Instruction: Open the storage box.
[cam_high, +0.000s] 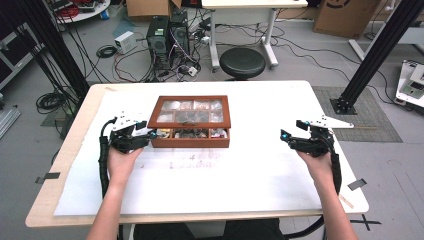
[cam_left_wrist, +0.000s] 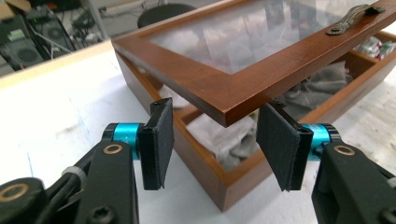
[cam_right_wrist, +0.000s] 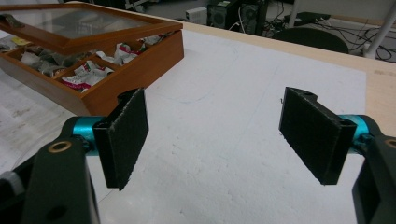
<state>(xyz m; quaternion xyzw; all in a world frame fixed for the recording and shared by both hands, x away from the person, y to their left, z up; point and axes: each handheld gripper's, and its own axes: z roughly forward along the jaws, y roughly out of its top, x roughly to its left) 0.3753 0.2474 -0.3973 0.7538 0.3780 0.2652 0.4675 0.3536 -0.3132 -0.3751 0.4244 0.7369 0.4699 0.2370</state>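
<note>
The high view is looking down on the table (cam_high: 250, 170) from above. Each gripper view is looking closely along its own jaws, both sharing the wooden box (cam_left_wrist: 233, 186) ahead.

The table (cam_high: 300, 100) has a pale wood top with a white sheet (cam_high: 225, 175) over most of it. Just beyond its far edge a round black stool (cam_high: 243, 62) stands on the grey floor (cam_high: 310, 65). Left of the stool, two dark computer towers (cam_high: 167, 37) sit among tangled cables (cam_high: 125, 62), and behind it stands a white desk (cam_high: 250, 20). Cardboard boxes (cam_high: 345, 15) lie farther back to the stool's right. Black frame posts (cam_high: 380, 50) rise on both sides, the right one footed on a dark mat (cam_high: 370, 115).
</note>
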